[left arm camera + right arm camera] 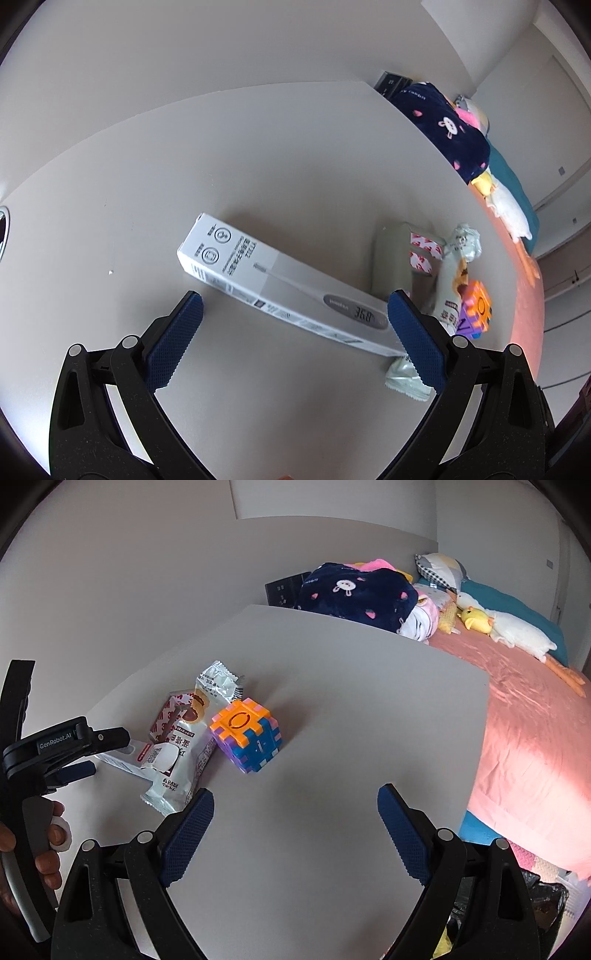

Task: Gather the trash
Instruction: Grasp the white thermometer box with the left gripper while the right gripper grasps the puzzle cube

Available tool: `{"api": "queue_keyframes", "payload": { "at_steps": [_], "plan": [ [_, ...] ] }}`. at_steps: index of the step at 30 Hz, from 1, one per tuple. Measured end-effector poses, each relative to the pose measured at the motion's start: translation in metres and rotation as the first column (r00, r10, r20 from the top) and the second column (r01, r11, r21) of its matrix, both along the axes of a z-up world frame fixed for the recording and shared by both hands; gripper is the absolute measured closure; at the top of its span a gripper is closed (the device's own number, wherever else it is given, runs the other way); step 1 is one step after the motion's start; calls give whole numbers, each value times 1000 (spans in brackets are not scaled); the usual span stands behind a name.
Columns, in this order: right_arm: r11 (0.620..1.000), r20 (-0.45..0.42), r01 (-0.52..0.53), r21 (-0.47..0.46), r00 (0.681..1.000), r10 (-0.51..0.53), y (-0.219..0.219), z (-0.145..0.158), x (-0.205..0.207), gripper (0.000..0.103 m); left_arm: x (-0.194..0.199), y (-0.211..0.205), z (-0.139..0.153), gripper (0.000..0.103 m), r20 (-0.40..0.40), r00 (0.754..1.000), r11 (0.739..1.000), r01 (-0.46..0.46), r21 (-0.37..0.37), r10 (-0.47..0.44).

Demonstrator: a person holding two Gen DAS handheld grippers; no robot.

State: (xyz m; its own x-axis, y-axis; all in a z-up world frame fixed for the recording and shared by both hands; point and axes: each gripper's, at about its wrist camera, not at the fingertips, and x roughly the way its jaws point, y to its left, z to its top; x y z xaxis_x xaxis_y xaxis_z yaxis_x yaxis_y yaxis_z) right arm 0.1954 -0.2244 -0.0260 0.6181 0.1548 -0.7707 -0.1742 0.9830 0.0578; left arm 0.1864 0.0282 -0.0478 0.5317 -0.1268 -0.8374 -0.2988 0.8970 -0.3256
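Because the left tongs (295,328) stand wide apart over the long thermometer box (280,284), with one pad crossing its near end and nothing clamped, a careless closing could catch the box askew and swing it into the clutter beside it. The trash lies in one cluster on the pale worktop (351,701): the box, a crumpled white snack wrapper (188,753) partly under the box's end, and a red-and-white 3M packet (166,716) behind. Just beside the wrapper sits an orange, blue and purple puzzle cube (245,738), which looks like a toy, not rubbish; a sweep at the wrapper could knock it, or it could be gathered by mistake. The right tongs (295,830) are also spread wide and empty, over bare worktop near the cube. The wrapper is thin and slippery-looking, so pads may slide off it.

The worktop is smooth, matt and otherwise bare. Beyond its edge is a bed (524,738) with a pink cover, a navy rabbit-print blanket (354,594) and a plush duck (517,631).
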Motion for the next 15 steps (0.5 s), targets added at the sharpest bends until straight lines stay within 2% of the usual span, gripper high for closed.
{"api": "queue_keyframes", "payload": {
  "at_steps": [4, 9, 11, 15],
  "plan": [
    [999, -4, -23, -24, 1000, 23, 9, -4, 16, 13, 4, 4, -1, 6, -8, 1000, 1000, -4, 31, 4],
    [997, -12, -58, -49, 998, 57, 21, -8, 35, 13, 14, 6, -2, 10, -24, 1000, 993, 1, 115, 2],
    [995, -17, -77, -65, 997, 76, 28, -11, 41, 13, 18, 4, -2, 14, -25, 1000, 988, 11, 156, -8],
    [992, -36, -98, -77, 995, 95, 39, -16, 51, 15, 21, -1, -3, 29, 3, 998, 970, 53, 237, -55]
  ]
}}
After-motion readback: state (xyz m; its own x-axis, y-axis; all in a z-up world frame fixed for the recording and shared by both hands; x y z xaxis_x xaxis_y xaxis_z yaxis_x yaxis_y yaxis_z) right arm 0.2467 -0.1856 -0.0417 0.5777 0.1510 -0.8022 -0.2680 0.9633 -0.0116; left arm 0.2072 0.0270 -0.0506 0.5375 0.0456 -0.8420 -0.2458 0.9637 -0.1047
